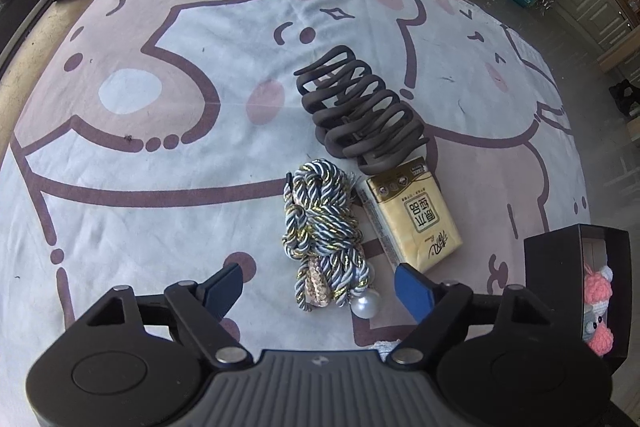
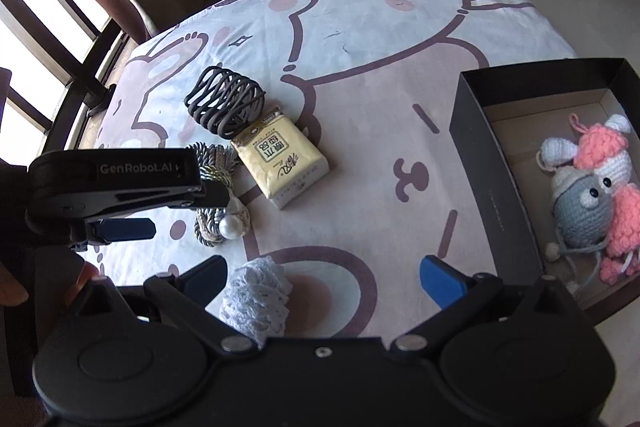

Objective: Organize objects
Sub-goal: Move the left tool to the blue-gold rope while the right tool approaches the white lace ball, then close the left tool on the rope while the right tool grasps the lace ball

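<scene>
Both jaws were spread wide, empty; the left gripper [image 1: 318, 281] should be closed squarely round the near cord [image 1: 324, 227].

- Cartoon-print cloth [image 1: 168, 167]: soft, matt woven fabric, lightly creased.
- Hair claw [image 1: 360, 111]: dark brown plastic, matt.
- Tissue pack [image 1: 416, 215]: yellow glossy plastic wrap.
- Twisted cord [image 1: 320, 223]: silky silver-blue braid with glinting gold thread; its pearl bead [image 1: 365, 304] is smooth and shiny.
- Box [image 2: 480, 147]: matt black card outside, brown raw card inside.
- Crochet toys [image 2: 592, 195]: fuzzy knitted yarn.
- Lace bundle [image 2: 256, 299]: white openwork, rough.
- Right gripper [image 2: 322, 277]: matt black plastic, blue pads, metal rivets.
</scene>
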Demonstrator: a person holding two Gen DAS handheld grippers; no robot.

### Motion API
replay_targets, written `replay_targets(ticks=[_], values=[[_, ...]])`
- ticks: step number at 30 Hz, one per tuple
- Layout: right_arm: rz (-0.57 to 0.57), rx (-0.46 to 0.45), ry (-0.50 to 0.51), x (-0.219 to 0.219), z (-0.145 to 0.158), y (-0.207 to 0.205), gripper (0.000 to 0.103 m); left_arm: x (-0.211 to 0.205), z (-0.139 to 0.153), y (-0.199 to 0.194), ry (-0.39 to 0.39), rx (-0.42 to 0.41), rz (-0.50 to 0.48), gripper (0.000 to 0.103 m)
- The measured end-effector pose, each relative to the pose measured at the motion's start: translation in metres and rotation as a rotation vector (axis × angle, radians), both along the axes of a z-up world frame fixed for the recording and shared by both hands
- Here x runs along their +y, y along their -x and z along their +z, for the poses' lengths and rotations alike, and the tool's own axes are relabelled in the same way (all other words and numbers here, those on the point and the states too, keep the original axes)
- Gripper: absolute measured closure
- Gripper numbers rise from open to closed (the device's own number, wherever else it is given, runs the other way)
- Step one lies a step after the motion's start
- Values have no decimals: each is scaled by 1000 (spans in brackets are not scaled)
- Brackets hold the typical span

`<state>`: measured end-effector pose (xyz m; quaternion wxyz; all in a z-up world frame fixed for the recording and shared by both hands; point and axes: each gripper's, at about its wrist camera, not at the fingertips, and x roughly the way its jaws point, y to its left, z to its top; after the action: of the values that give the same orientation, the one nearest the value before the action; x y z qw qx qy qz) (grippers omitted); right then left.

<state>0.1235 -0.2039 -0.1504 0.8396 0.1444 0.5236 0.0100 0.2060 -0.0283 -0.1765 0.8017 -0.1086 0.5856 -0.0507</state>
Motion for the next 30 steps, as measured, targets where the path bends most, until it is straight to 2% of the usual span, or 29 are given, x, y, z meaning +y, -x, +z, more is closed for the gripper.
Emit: replay_targets(ticks=[5,11,18,26,28,30], values=[[-2,31,-28,0,-10,1,0,-2,-4,-5,26,-7,6,22],[19,39,-44,3,-12,0,0,-8,-13,-8,12,7,5,22],[58,49,-49,8,-12,-2,15,-9,-20,-10,13,26,14,22],[81,49,-54,11,-11,-2,17,-11,-23,-12,6,29,5,24],[84,49,-55,11,-11,-2,17,-11,-23,-12,6,30,6,25],[87,51,-56,12,-10,-2,17,-11,-23,-13,0,32,3,32]])
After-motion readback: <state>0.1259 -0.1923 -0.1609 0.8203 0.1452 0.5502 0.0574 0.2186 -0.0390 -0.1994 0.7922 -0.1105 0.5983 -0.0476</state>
